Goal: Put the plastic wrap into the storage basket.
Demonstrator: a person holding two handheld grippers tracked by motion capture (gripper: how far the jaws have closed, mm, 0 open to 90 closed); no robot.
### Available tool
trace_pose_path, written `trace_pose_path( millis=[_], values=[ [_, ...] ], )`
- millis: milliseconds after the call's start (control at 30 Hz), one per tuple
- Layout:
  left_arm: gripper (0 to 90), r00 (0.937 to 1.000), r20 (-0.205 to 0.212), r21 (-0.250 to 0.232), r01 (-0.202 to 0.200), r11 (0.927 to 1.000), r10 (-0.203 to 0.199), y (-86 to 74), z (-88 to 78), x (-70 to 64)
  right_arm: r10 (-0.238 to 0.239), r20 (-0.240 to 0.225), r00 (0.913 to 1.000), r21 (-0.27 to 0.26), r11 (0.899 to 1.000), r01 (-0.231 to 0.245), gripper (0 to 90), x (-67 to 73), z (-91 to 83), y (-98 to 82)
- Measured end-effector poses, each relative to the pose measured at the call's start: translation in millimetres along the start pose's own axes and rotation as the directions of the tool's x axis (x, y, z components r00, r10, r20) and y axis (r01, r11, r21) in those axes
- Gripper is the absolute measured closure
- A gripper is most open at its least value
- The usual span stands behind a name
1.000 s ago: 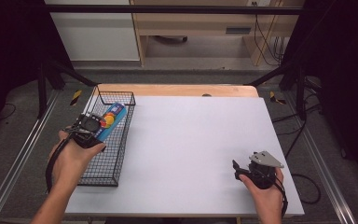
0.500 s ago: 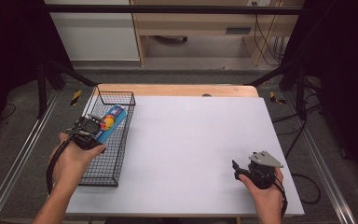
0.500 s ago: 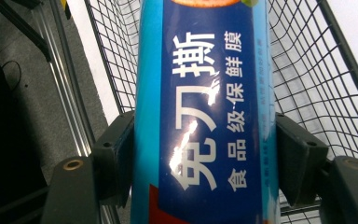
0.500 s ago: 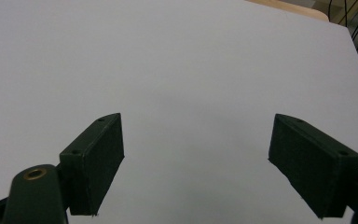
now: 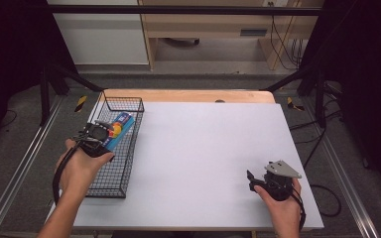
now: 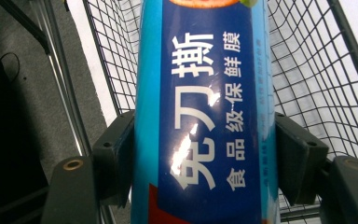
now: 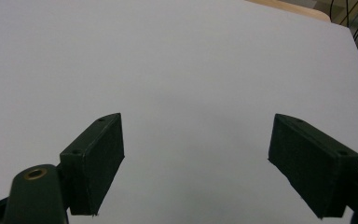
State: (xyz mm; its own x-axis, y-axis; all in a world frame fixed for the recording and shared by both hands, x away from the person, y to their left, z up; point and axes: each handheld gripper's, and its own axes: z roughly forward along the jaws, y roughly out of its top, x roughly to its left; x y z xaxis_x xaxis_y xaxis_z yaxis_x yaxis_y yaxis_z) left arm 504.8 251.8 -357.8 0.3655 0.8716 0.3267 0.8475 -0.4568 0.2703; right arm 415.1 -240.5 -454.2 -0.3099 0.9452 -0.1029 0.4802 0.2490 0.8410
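Across the middle of the high view lies a white tabletop [image 5: 208, 158] with a strip of bare wood along its far edge, standing on a grey floor between metal rails. In the upper part of the frame are a white cabinet [image 5: 101, 32] and a wooden bench [image 5: 208, 29] with cables hanging beside it; the sides are dark. At the left edge of the tabletop sits a black wire basket [image 5: 115, 173]. Over it, in the left of the frame, the left gripper [image 5: 99, 135] is clenched on a long blue box [image 6: 205, 116], its jaws pressed against both sides. The box is glossy, with lighter blue edges, white Chinese lettering, a red patch near the bottom and an orange picture at its far end. In the lower right, the right gripper [image 5: 258, 181] rests low over bare tabletop, jaws spread wide with nothing between them.
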Motion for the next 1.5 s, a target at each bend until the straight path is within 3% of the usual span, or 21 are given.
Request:
trace_pose_path(
  millis=[333,800,1233,1500],
  values=[
    [32.0,0.9991,-0.034,0.043,-0.023,0.9988,0.025,7.5,7.5,-5.5,0.021,0.005,0.9998,0.001,1.0,-0.021,18.4,-6.1,-0.8,-0.9],
    [32.0,0.9978,-0.056,0.08,-0.031,0.9963,0.036,8.2,18.4,-10.9,0.012,-0.008,0.9999,0.005,1.0,-0.012,18.4,-2.7,-0.1,-0.5],
    [32.0,0.9978,-0.039,0.118,-0.049,0.9918,0.054,5.0,28.9,-14.6,0.01,-0.011,0.9999,0.007,1.0,-0.01,18.4,-2.5,0.6,-0.6],
    [31.9,0.9983,-0.034,0.111,-0.042,0.9929,0.046,4.1,30.2,-15.1,0.008,-0.011,0.9999,0.007,1.0,-0.008,18.4,-2.5,0.5,-0.6]
  ],
)
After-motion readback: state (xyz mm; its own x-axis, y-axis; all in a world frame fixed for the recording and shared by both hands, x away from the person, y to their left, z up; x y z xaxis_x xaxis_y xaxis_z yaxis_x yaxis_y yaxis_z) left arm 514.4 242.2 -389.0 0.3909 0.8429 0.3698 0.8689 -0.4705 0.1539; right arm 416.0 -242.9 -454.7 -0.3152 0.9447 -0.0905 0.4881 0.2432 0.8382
